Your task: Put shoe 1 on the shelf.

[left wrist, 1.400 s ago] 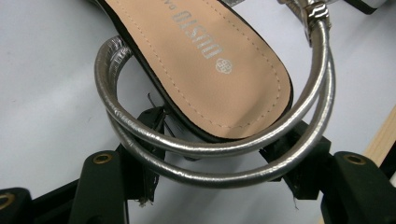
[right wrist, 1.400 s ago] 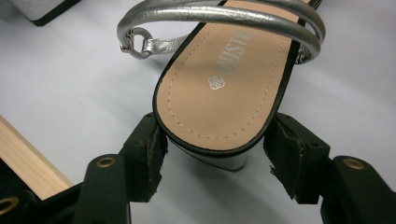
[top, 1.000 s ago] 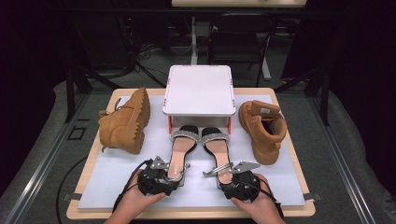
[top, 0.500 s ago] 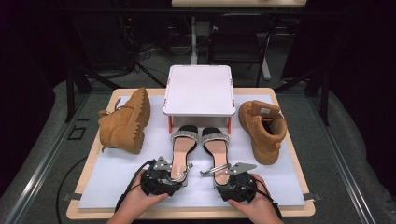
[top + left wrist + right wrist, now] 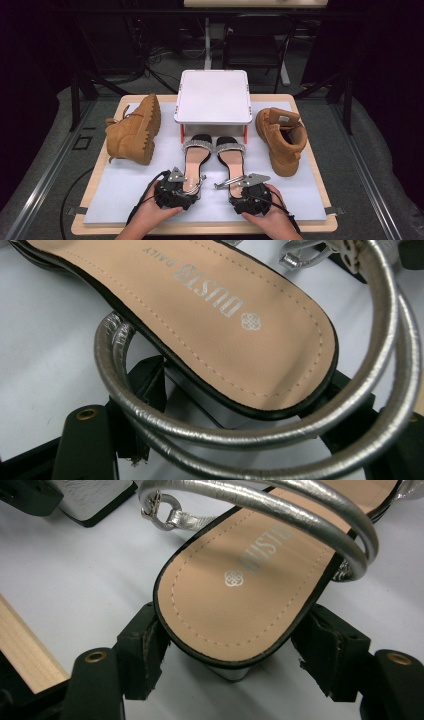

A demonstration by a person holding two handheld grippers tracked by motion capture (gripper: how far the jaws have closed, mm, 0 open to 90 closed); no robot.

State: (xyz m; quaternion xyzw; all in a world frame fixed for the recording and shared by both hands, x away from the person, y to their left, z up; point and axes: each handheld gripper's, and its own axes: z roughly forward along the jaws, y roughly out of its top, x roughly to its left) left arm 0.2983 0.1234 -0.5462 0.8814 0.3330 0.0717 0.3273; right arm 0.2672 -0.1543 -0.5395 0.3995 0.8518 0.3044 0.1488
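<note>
Tan boots (image 5: 134,130) flank a white stand (image 5: 213,97) mid-frame; silver-strapped sandals (image 5: 192,162) lie below it, heels between both tongs (image 5: 192,187) (image 5: 229,184), just opening, pads clear

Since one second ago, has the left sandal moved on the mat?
No. The left sandal keeps its toe under the white stand, beside the right sandal.

Both of your grippers sitting low at the near table edge.
Your left gripper (image 5: 192,186) and right gripper (image 5: 226,185) are pointing forward, jaws having just been opening wide, your hands cupping them from behind.
</note>
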